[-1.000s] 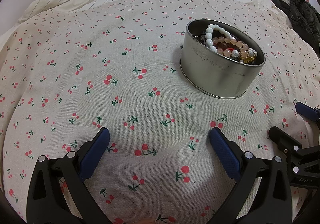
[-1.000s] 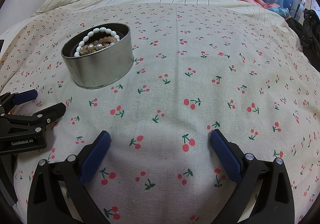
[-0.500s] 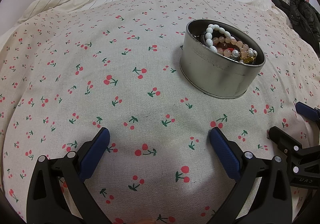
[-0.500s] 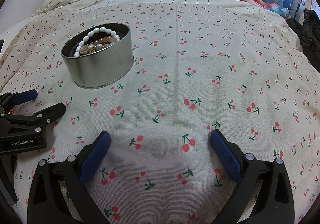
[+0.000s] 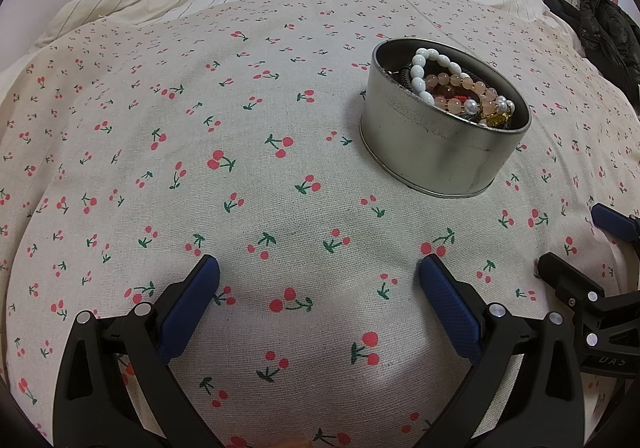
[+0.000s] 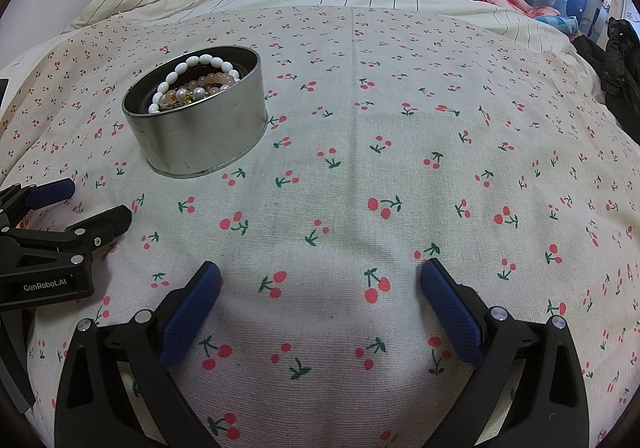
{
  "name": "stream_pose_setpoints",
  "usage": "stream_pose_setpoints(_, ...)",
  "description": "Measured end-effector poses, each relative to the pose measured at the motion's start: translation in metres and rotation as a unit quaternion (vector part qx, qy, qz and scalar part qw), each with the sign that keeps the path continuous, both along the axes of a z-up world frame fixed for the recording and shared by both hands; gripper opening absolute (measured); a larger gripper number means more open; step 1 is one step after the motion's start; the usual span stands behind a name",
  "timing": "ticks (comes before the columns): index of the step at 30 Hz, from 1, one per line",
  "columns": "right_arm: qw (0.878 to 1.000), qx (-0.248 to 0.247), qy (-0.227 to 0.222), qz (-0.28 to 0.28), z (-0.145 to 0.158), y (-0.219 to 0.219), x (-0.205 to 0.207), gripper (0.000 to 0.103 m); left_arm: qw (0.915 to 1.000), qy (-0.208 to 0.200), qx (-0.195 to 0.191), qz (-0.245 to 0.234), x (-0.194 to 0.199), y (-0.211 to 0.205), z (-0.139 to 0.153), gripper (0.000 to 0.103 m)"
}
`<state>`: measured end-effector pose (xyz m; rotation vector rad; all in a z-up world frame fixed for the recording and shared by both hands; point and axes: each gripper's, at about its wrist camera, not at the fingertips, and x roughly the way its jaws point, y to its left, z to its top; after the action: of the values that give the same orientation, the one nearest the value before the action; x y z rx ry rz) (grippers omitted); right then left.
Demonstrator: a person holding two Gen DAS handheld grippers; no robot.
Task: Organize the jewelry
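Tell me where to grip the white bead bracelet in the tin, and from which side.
Grip the white bead bracelet at its raised arc, which stands highest above the other bracelets. Come straight down from above with the jaws across the strand: the round metal tin walls block any sideways approach.

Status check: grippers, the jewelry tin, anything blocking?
Left gripper and right gripper both open, empty, low over the cherry cloth. Tin upright between them, bracelets piled inside. Nothing in the way.

round metal tin (image 5: 436, 152), upright, w/ bead bracelets (image 5: 460, 88)
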<state>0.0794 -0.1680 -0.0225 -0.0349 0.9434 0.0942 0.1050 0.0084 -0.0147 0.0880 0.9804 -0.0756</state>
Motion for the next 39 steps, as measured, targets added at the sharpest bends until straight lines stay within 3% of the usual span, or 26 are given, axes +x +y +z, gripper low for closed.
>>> stream_pose_setpoints(30, 1.000, 0.000, 0.000, 0.000, -0.0002, 0.0001, 0.0001, 0.096, 0.9999, -0.009, -0.009, -0.002, 0.0017, 0.0059, 0.0011, 0.096)
stream_pose_setpoints(39, 1.000, -0.001, 0.000, 0.000, -0.0002, 0.0003, -0.0005, 0.096, 0.9998, -0.010, 0.017, -0.004, -0.0002, -0.0032, 0.0002, 0.096)
